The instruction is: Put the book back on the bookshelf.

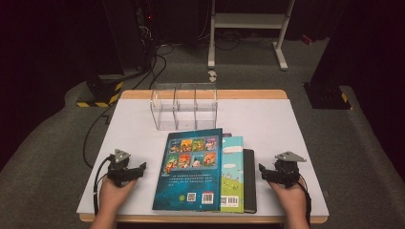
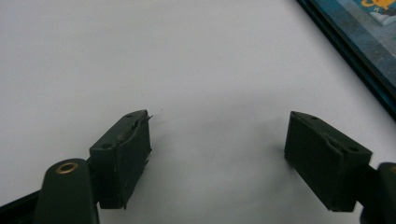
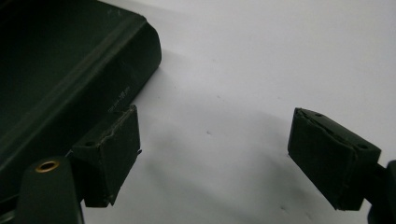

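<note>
- Books stacked near the table's (image 1: 133, 119) front edge, between the two grippers; landmark = the blue book (image 1: 191, 171) on top.
- Blue book: dark teal back cover, grid of eight small cover thumbnails in the upper half, text lines below, QR code and barcode near the bottom edge. Lies flat, slightly skewed.
- Under it, sticking out on its right: light green book (image 1: 233, 176) with cartoon art and its own barcode. Right of that, a black book (image 1: 250, 181), plain dark cover, rounded spine with faint small print in the right gripper view (image 3: 70, 70).
- Purple sliver of another cover peeks out past the blue book's far right corner; can't tell more.
- Clear acrylic organizer (image 1: 184, 107) just beyond the blue book's far edge: three compartments side by side, all empty.
- Left gripper (image 1: 136, 172) well left of the blue book, on bare table; jaws wide apart, holding nothing. The book's edge shows at the top right of the left gripper view (image 2: 355, 42).
- Right gripper (image 1: 265, 172) just right of the black book; jaws wide apart, nothing between them, one jaw close beside the spine.
</note>
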`<state>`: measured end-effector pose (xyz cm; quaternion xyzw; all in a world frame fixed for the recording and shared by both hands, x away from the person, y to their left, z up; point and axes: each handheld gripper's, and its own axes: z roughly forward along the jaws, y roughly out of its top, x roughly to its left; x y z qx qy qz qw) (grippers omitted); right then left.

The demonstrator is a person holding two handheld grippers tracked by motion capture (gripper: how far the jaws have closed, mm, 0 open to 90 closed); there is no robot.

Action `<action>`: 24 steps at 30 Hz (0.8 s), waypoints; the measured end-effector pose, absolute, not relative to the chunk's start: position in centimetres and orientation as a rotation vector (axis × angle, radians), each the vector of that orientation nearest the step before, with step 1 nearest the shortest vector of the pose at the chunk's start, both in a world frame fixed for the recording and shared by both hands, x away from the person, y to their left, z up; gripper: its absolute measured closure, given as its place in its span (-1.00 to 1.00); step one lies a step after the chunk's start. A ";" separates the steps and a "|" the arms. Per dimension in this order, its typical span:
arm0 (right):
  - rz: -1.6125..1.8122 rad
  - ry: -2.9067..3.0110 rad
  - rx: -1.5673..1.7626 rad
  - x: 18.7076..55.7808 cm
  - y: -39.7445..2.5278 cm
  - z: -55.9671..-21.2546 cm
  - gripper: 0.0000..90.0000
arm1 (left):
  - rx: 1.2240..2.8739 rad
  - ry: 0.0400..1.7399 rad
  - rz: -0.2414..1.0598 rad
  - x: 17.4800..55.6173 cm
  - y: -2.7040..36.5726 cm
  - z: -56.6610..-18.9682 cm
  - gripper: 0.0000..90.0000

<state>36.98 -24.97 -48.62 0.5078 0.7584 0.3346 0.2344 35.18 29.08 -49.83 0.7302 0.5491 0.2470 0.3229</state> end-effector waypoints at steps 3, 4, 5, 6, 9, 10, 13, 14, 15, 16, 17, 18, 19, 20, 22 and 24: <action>0.953 2.067 1.376 36.6 -24.9 -48.3 -0.64 | 1.917 1.440 0.649 35.2 29.1 -49.8 -0.50; 0.954 2.067 1.357 36.4 -24.8 -48.2 -0.64 | 1.918 1.440 0.649 35.2 29.1 -49.8 -0.50; 0.953 2.068 1.342 36.3 -24.6 -48.1 -0.63 | 1.918 1.440 0.649 35.2 29.1 -49.8 -0.50; 0.953 2.068 1.342 36.3 -24.6 -48.1 -0.63 | 1.918 1.440 0.649 35.2 29.1 -49.8 -0.50; 0.982 2.062 1.311 35.7 -24.2 -47.5 -0.63 | 1.918 1.440 0.649 35.2 29.1 -49.8 -0.50; 0.991 2.059 1.310 35.5 -24.1 -47.4 -0.63 | 1.917 1.441 0.648 35.2 29.1 -49.8 -0.50; 1.000 2.059 1.284 35.2 -23.8 -47.1 -0.63 | 1.918 1.440 0.649 35.2 29.1 -49.8 -0.50; 1.007 2.054 1.288 35.2 -23.7 -46.9 -0.63 | 1.918 1.440 0.649 35.2 29.1 -49.8 -0.50; 1.015 2.049 1.291 35.1 -23.6 -46.7 -0.63 | 1.917 1.441 0.648 35.2 29.1 -49.8 -0.50; 1.023 2.043 1.293 35.1 -23.5 -46.5 -0.63 | 1.918 1.440 0.648 35.2 29.1 -49.8 -0.50; 1.046 2.036 1.282 35.0 -23.2 -46.2 -0.63 | 1.917 1.441 0.648 35.2 29.1 -49.8 -0.50; 1.046 2.036 1.282 35.0 -23.2 -46.2 -0.63 | 1.917 1.441 0.648 35.2 29.1 -49.8 -0.50; 1.061 2.035 1.268 34.9 -22.9 -45.8 -0.63 | 1.917 1.441 0.648 35.2 29.1 -49.8 -0.50; 1.065 2.034 1.259 34.9 -22.7 -45.7 -0.63 | 1.917 1.441 0.648 35.2 29.1 -49.8 -0.50; 1.085 2.041 1.247 34.9 -22.3 -45.3 -0.63 | 1.917 1.441 0.648 35.2 29.1 -49.8 -0.50; 1.094 2.047 1.237 34.9 -22.0 -45.0 -0.63 | 1.915 1.441 0.647 35.2 29.1 -49.8 -0.51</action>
